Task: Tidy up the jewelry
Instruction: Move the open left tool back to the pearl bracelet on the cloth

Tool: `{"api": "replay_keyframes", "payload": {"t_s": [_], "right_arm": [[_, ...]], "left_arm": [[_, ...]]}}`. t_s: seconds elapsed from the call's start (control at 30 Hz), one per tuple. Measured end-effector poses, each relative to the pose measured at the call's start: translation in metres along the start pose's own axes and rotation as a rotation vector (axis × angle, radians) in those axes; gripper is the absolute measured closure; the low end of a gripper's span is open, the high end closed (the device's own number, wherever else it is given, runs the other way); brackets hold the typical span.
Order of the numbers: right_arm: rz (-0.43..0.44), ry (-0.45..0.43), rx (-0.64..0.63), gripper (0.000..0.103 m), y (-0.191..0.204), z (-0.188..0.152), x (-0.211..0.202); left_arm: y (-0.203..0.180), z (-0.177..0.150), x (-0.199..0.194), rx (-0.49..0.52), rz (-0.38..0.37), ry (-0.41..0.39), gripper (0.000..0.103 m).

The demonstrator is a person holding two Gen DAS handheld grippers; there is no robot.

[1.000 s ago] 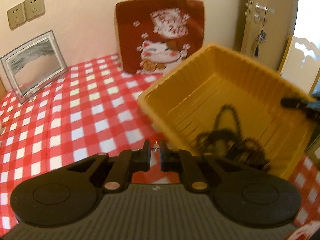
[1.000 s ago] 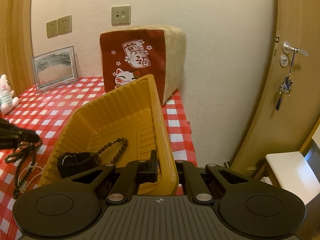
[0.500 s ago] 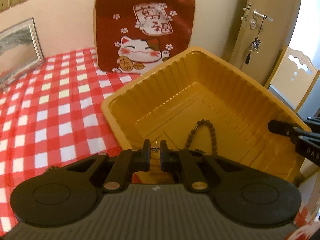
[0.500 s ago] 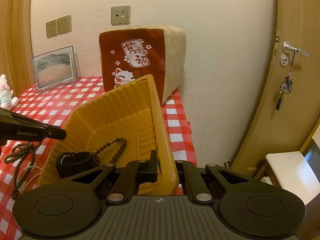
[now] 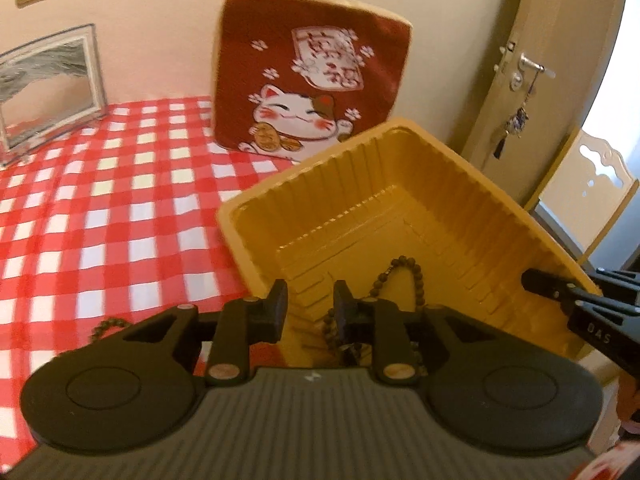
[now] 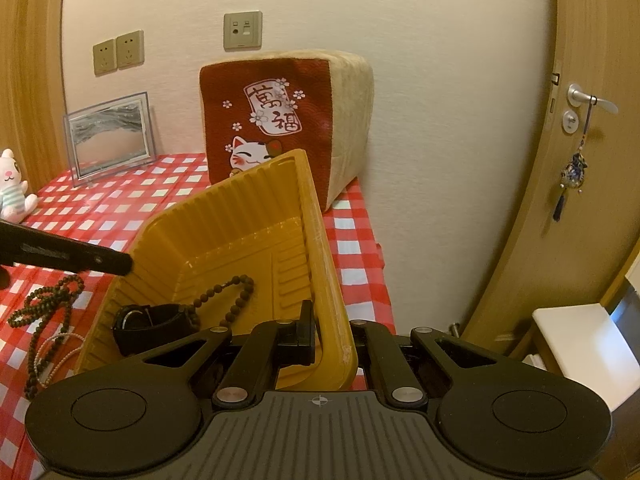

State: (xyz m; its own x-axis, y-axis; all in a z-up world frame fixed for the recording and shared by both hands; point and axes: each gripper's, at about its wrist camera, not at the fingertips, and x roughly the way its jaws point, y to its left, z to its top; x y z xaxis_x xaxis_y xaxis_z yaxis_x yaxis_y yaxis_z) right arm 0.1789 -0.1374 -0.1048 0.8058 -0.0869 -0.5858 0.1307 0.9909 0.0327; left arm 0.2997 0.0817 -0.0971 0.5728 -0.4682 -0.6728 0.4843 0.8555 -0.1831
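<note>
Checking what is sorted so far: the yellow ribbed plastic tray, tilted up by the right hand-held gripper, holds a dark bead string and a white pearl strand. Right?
Not quite. In the right wrist view the yellow ribbed plastic tray holds the dark bead string and a black wristband; the white pearl strand lies outside on the checked cloth.

Warm, dim indoor light, yellowish cast. Left wrist view motion-blurred; right wrist view sharper. Heavy fisheye bending, dark corners. Bright daylight glare at left view's right edge.

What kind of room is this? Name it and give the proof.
Most likely a room in a home: a table under a red checked cloth, a lucky-cat cushion against the wall, and a wooden door with a charm on its handle.
</note>
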Motion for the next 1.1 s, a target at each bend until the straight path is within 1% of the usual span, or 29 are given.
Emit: {"api": "replay_keyframes", "payload": {"t_s": [0.13,0.27,0.47,0.57,0.7,0.8,1.0,1.1], "right_arm": [[0.001,-0.002,-0.001,0.098,0.002,0.0,0.0],[0.001,-0.003,-0.003,0.098,0.002,0.0,0.0],[0.004,-0.005,-0.005,0.098,0.004,0.0,-0.001],[0.005,-0.005,-0.005,0.098,0.004,0.0,-0.001],[0.004,-0.006,-0.005,0.098,0.004,0.0,-0.001],[0.004,-0.005,-0.005,0.098,0.004,0.0,-0.001],[0.004,-0.005,-0.008,0.098,0.005,0.0,-0.002],[0.004,-0.006,-0.008,0.098,0.005,-0.001,-0.002]], "left_arm": [[0.014,-0.003,-0.024,-0.044,0.027,-0.025,0.082],[0.034,-0.01,-0.048,-0.09,0.075,-0.038,0.081],[0.061,-0.028,-0.078,-0.135,0.172,-0.029,0.081],[0.07,-0.039,-0.085,-0.16,0.205,-0.012,0.081],[0.073,-0.058,-0.086,-0.179,0.225,0.029,0.081],[0.069,-0.07,-0.081,-0.179,0.219,0.064,0.081],[0.061,-0.076,-0.059,-0.153,0.214,0.125,0.081],[0.058,-0.076,-0.045,-0.127,0.225,0.154,0.081]]}}
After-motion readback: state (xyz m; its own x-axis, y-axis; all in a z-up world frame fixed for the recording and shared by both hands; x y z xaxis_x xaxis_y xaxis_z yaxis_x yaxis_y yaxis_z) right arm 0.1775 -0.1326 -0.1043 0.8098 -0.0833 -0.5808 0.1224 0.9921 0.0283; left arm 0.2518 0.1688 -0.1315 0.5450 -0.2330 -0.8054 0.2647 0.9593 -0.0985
